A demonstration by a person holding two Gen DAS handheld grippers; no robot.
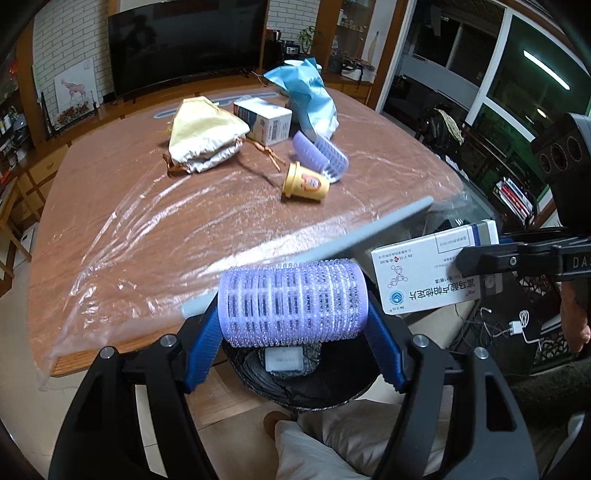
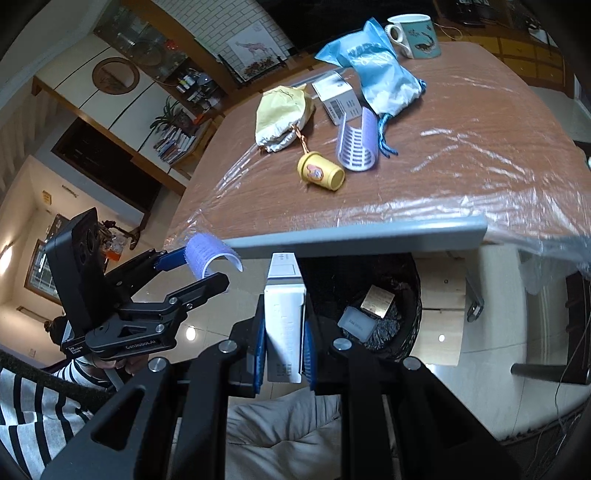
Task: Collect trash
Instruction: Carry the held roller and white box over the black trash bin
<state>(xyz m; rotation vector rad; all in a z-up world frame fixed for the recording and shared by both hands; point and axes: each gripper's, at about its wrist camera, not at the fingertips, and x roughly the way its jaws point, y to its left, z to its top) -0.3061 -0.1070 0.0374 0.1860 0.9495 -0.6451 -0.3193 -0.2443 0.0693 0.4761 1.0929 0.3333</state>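
Jaws of the left gripper [image 1: 291,325] pinch a purple hair roller [image 1: 291,304] across its two ends, with the blue pads [image 1: 201,354] pressing on either side and the roller lying crosswise between them. Jaws of the right gripper [image 2: 283,347] are pressed together on a white medicine box [image 2: 285,325], which stands on edge between the blue pads and projects forward past the fingertips. Both held items hang beyond the near edge of the desk [image 1: 184,229], above a black trash bin [image 2: 406,280] on the floor. In the left wrist view the bin [image 1: 332,387] lies directly under the roller; in the right wrist view it sits just right of the box. The bin already contains a small white box [image 2: 356,323], a gold-coloured square item [image 2: 378,301] and crumpled silver material. A clear plastic sheet [image 1: 147,236] covers the desk top. Remaining on the desk, grouped toward its far side, are a yellow cup [image 1: 306,182] lying on its side, a split purple roller [image 1: 321,155] just beside it, a cream drawstring pouch [image 1: 205,134], a white carton [image 1: 264,122], a light blue drawstring bag [image 1: 312,99] and, at the far corner, a mug [image 2: 413,35]. A grey strip [image 1: 369,232] runs along the near desk edge. The person's striped sleeve [image 2: 33,417] shows behind the left gripper.
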